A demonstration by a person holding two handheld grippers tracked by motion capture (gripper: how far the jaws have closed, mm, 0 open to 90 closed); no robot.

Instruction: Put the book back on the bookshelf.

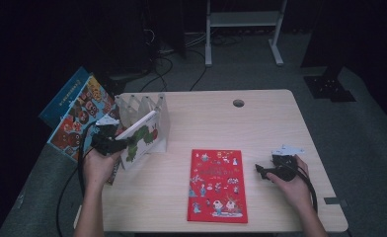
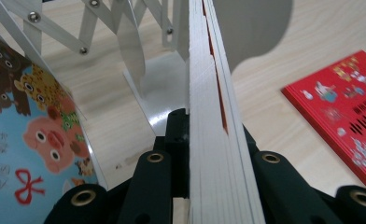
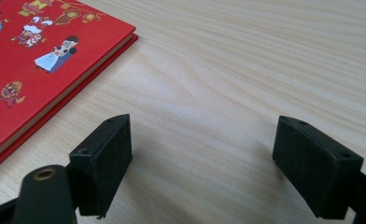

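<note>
Two things matter: left gripper (image 1: pixel 113 144), pinching the white book (image 1: pixel 141 133), should keep it upright entering the rack (image 1: pixel 144 106); right gripper (image 3: pixel 202 161) rests spread.

Glossy red book cover (image 1: pixel 217 185) on smooth pale wood-grain table (image 1: pixel 260 123) (fingers (image 3: pixel 104 163) matt black).

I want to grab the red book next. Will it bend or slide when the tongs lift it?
The red book probably stays stiff: its cover looks thick and hard. It lies flat on the table, so catching an edge may be fiddly. Its cover looks smooth, so it might slide when pushed.
</note>
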